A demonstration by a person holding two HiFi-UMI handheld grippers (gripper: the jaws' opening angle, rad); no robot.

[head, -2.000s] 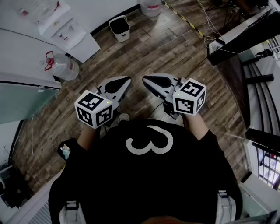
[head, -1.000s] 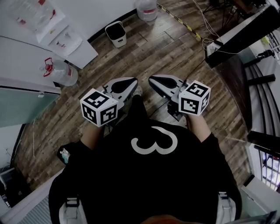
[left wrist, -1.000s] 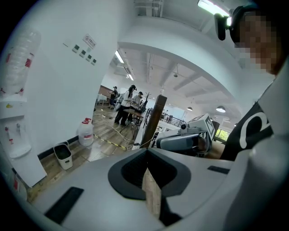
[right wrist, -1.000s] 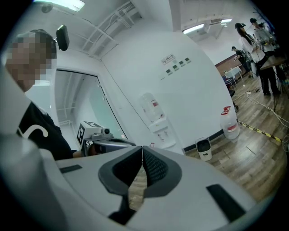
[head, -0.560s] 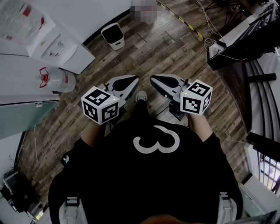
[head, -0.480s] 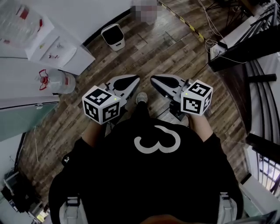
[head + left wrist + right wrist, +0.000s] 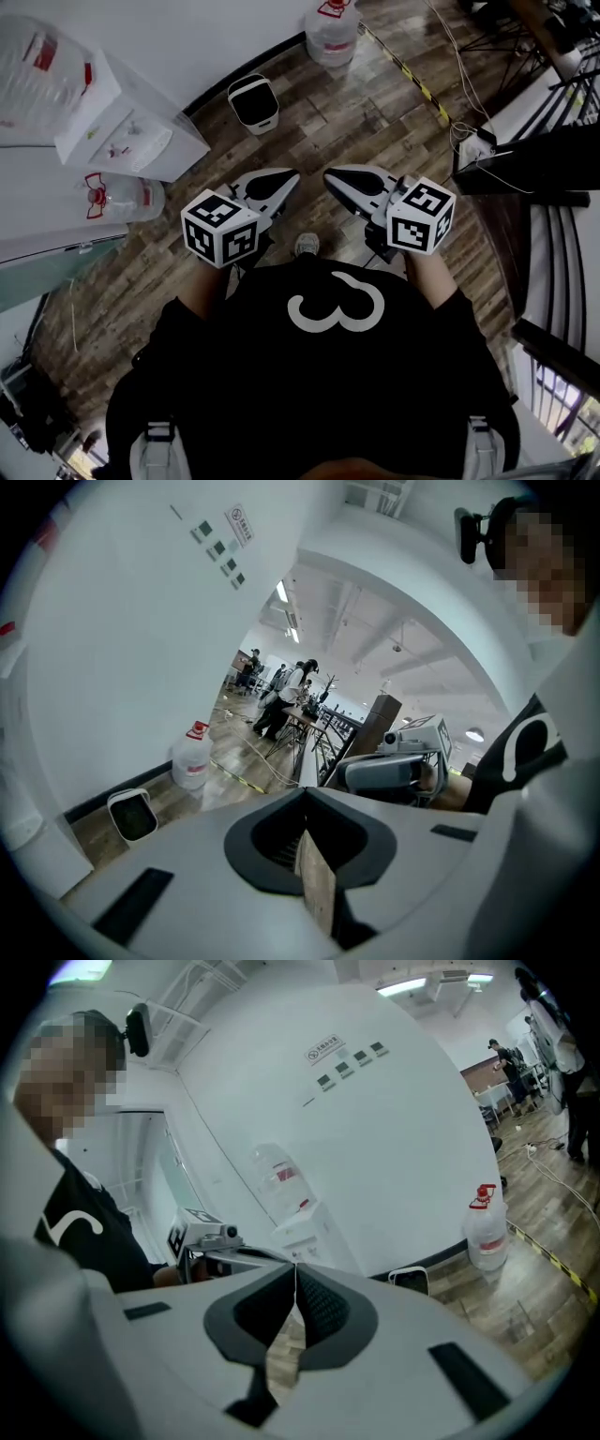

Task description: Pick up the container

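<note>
Your left gripper (image 7: 284,176) and right gripper (image 7: 337,175) sit side by side just in front of your chest, tips near each other but apart. The jaws of each are pressed together and grip nothing. Below them your shoe (image 7: 307,245) rests on the wood floor (image 7: 384,112). Farther out, well apart from both grippers, a small white bin (image 7: 254,101) stands by the wall, near a white water dispenser (image 7: 131,141). One water jug (image 7: 117,197) sits beside the dispenser, and another jug (image 7: 332,33) stands farther along the wall. I cannot tell which of these is the container.
</note>
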